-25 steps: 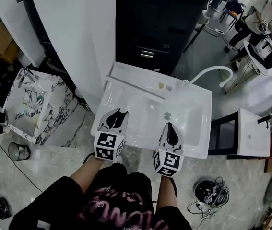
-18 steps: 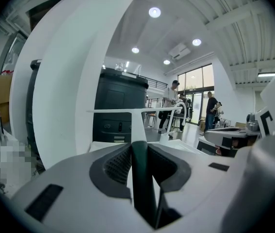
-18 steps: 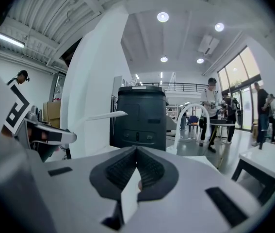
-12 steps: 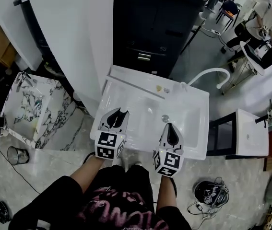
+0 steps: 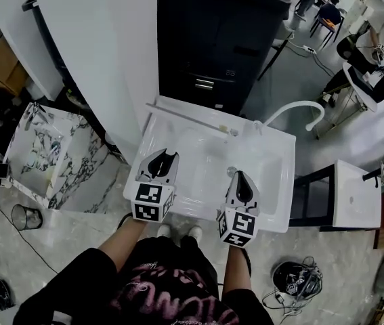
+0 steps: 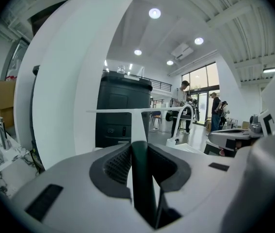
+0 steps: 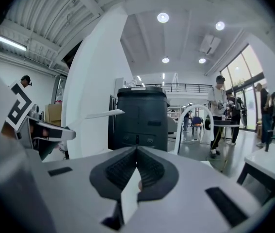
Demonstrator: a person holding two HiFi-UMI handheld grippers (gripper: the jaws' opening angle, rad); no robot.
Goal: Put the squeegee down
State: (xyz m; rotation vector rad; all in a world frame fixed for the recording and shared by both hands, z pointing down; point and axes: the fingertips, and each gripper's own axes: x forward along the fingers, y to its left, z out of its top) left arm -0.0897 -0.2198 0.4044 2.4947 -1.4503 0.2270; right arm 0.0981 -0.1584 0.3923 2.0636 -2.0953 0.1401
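Clamps a white T-shaped squeegee (image 6: 137,126) (image 5: 190,118) by its dark handle in the left gripper (image 6: 140,149) (image 5: 166,160), pads pressed on either side of the handle. Runs the handle straight ahead along the line of the jaws, up the frame in the head view. Carries the long white blade crosswise at the far end, lying left to right and dipping a little toward the right, just above centre of that view. Hangs the blade over the back rim of the white rectangular sink (image 5: 278,205), in front of the tall black cabinet (image 5: 219,39), with the left tip past the sink's left edge. Impossible to tell whether blade and rim touch.

Shows the right gripper (image 5: 242,179) (image 7: 136,154) right of centre in the lower half, jaws drawn together on nothing recognisable, only a pale sliver in the slot behind the pads. Sits beside the left one, well short of the blade, so takes no part in the hold.

Probably calls for lowering the squeegee onto the sink with the left hand alone, then parting those jaws. Worth minding the white arched tap (image 5: 293,105) near the blade's right end.
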